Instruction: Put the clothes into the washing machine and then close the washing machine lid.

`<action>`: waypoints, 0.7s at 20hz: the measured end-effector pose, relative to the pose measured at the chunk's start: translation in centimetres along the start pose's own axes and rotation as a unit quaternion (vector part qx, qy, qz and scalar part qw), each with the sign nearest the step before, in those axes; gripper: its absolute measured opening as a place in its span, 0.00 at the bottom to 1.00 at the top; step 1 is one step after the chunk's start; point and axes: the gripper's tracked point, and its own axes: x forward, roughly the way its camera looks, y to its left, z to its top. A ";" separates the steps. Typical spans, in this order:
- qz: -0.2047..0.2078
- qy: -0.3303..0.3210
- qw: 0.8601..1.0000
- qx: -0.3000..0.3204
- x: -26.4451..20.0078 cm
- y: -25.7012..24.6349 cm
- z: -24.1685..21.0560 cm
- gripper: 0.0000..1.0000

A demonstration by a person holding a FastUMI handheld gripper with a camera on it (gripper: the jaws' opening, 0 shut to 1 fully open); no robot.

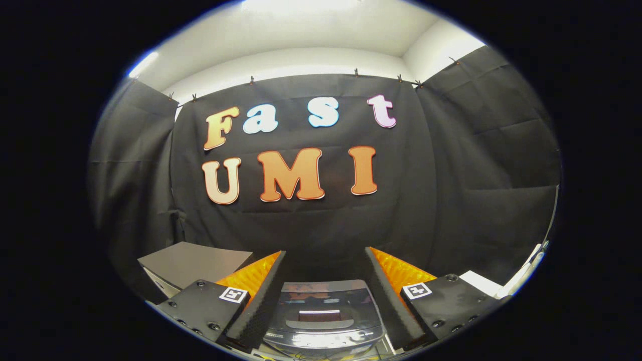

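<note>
The gripper (323, 291) fingers stand wide apart, holding nothing, above the glossy dark-lidded washing machine (321, 321); aimed this high, it could miss the clothes.

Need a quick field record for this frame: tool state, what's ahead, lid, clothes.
tool: tool open, fingers spread wide, holding nothing
between fingers: washing machine, seen from above, glossy top
lid: dark shiny lid looks down over the tub; hard to be sure
clothes: cannot tell where they are
left of fingers: grey box
right of fingers: white surface
beyond: black cloth wall of the booth
</note>
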 end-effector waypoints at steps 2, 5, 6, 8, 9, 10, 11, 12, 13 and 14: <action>-0.007 -0.004 1.000 -0.008 -2.1 -1.8 -0.2 0.97; -0.003 -0.005 1.000 -0.006 -4.6 -3.3 -0.4 0.97; -0.004 -0.005 1.000 -0.005 -5.4 -3.8 -0.7 0.97; -0.006 -0.008 1.000 -0.003 -6.8 -4.5 -0.7 0.97; -0.006 -0.007 1.000 -0.002 -7.4 -4.7 -0.9 0.97; -0.005 -0.007 1.000 0.000 -7.9 -4.8 -1.1 0.97; -0.007 -0.007 1.000 0.001 -8.5 -5.0 -1.1 0.97; -0.009 -0.009 1.000 0.002 -9.0 -5.2 -1.2 0.97; -0.012 -0.012 1.000 0.002 -9.4 -5.3 -1.2 0.97; -0.017 -0.015 1.000 0.001 -9.8 -5.6 -1.1 0.97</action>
